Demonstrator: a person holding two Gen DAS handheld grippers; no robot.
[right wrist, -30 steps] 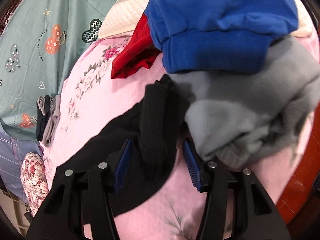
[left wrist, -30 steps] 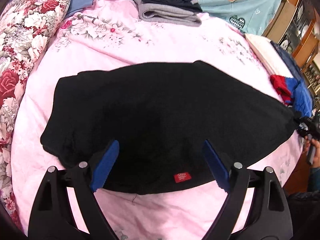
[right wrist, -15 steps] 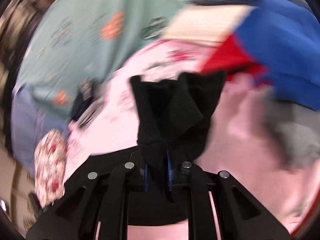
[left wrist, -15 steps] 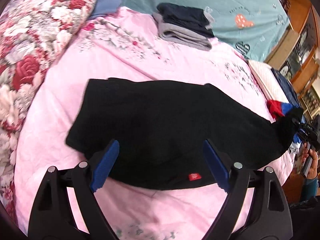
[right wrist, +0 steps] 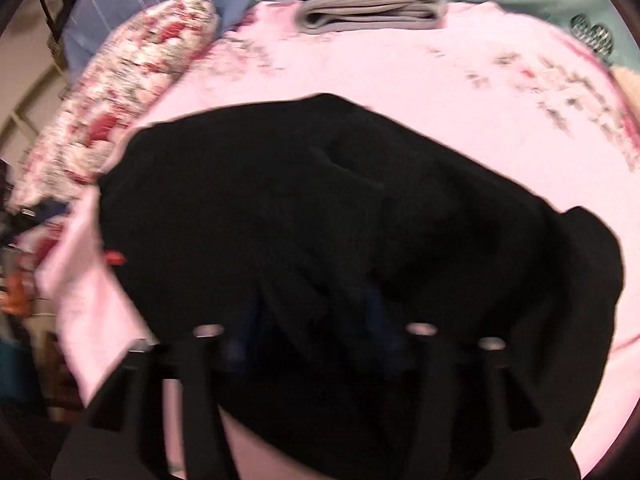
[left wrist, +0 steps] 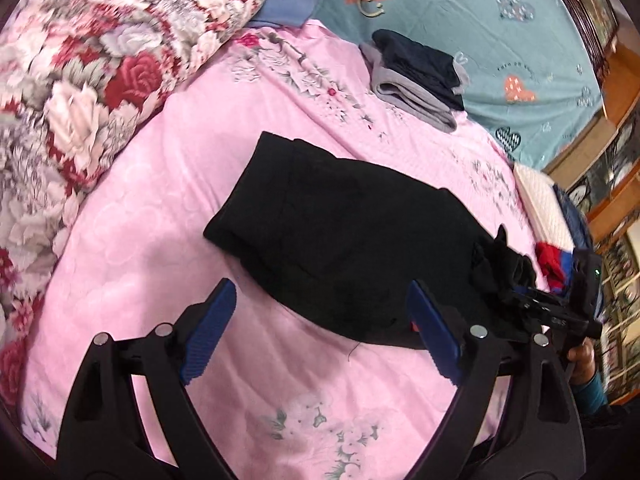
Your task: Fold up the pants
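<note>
The black pants [left wrist: 344, 240] lie on the pink bedspread [left wrist: 160, 240], partly folded over themselves. My left gripper [left wrist: 320, 332] is open and empty, hovering over the near edge of the pants. My right gripper [left wrist: 532, 304] shows at the right of the left wrist view, holding the bunched leg ends of the pants. In the blurred right wrist view the pants [right wrist: 320, 220] fill the middle and drape over my right gripper [right wrist: 316, 320]; its blue pads are barely visible under the cloth.
A stack of folded grey and dark clothes [left wrist: 416, 76] sits at the far side of the bed. A floral pillow [left wrist: 100, 60] lies at the left. Red and blue clothes [left wrist: 554, 258] lie at the right edge, by a wooden cabinet [left wrist: 616, 160].
My right gripper shut on the pants' leg ends and carried them leftward over the pants. My left gripper pulled back from the pants, still open.
</note>
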